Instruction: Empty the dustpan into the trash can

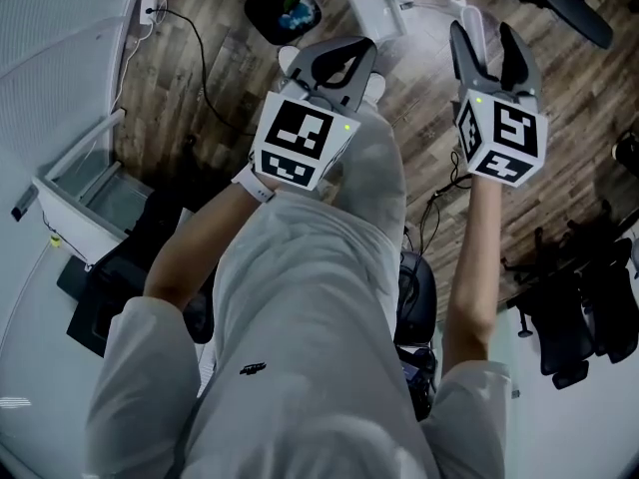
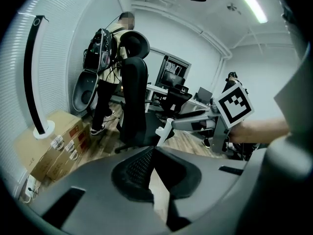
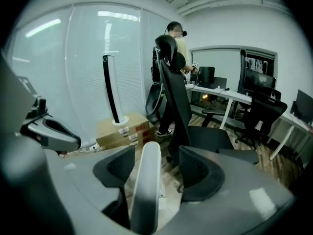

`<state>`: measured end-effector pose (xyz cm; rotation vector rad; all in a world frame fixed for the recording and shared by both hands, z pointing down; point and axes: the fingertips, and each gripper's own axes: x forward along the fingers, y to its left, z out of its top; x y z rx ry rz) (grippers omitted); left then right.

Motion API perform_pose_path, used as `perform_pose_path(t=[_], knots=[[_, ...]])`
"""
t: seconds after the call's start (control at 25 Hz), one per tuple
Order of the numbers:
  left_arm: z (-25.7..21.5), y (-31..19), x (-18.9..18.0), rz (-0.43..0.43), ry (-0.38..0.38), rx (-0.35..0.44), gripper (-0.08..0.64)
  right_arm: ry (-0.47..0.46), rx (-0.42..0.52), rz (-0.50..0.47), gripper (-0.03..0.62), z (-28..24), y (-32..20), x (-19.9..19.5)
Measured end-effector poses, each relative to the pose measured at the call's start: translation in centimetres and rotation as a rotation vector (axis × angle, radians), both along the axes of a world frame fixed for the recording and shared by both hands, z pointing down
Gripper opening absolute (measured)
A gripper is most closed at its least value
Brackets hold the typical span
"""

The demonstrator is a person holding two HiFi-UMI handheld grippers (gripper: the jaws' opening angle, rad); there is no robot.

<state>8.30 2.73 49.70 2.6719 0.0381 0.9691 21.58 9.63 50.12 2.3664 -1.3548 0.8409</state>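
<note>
Dustpan beside the trash can on the wood floor [image 1: 230, 58]; whether it has been tipped out cannot be told.
The floor ahead is hemmed by black chairs [image 1: 579, 307] on the right and a trailing cable [image 1: 200, 58] on the left, leaving a narrow lane. The black trash can [image 1: 285, 8] holds some coloured scraps, and the white dustpan [image 1: 379, 6] lies just beside it. The right gripper [image 1: 482, 33] has its jaws spread, with the dustpan's handle [image 3: 146, 180] loose between them. The left gripper [image 1: 334, 53] is clenched on nothing. Gripping and lifting probably remain.
</note>
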Motion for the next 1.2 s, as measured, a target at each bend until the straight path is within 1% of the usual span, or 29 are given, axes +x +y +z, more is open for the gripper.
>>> perform_pose_path(t=[0.08, 0.24, 0.48, 0.56, 0.6, 0.68, 0.72, 0.76, 0.96, 1.2], knots=[[-0.9, 0.0, -0.1, 0.001, 0.008, 0.009, 0.006, -0.003, 0.028, -0.001, 0.294, -1.4, 0.1, 0.0], [-2.7, 0.0, -0.4, -0.002, 0.026, 0.013, 0.006, -0.024, 0.049, -0.042, 0.293, -3.5, -0.2, -0.6], [-6.1, 0.4, -1.1, -0.008, 0.056, 0.024, 0.006, 0.003, 0.090, -0.030, 0.275, -7.3, 0.6, -1.2], [-7.5, 0.4, -1.4, -0.017, 0.071, 0.030, 0.006, 0.006, 0.103, -0.029, 0.241, -8.3, 1.0, -1.6], [-8.2, 0.4, -1.5, -0.024, 0.080, 0.033, 0.006, 0.011, 0.109, -0.028, 0.210, -9.0, 1.3, -1.8], [-9.8, 0.3, -1.8, -0.043, 0.098, 0.042, 0.006, 0.029, 0.119, -0.018, 0.141, -10.2, 2.1, -2.2], [-10.5, 0.3, -1.9, -0.054, 0.106, 0.044, 0.006, 0.039, 0.123, -0.011, 0.089, -10.9, 2.5, -2.4], [-11.3, 0.3, -2.1, -0.065, 0.114, 0.045, 0.006, 0.046, 0.126, -0.005, 0.057, -11.4, 2.9, -2.7], [-14.7, 0.1, -3.2, -0.099, 0.158, 0.056, 0.006, 0.047, 0.119, 0.002, 0.015, -13.2, 4.5, -4.4], [-17.7, -0.4, -4.4, -0.114, 0.184, 0.079, 0.006, 0.050, 0.151, 0.010, 0.012, -16.0, 6.5, -6.6]])
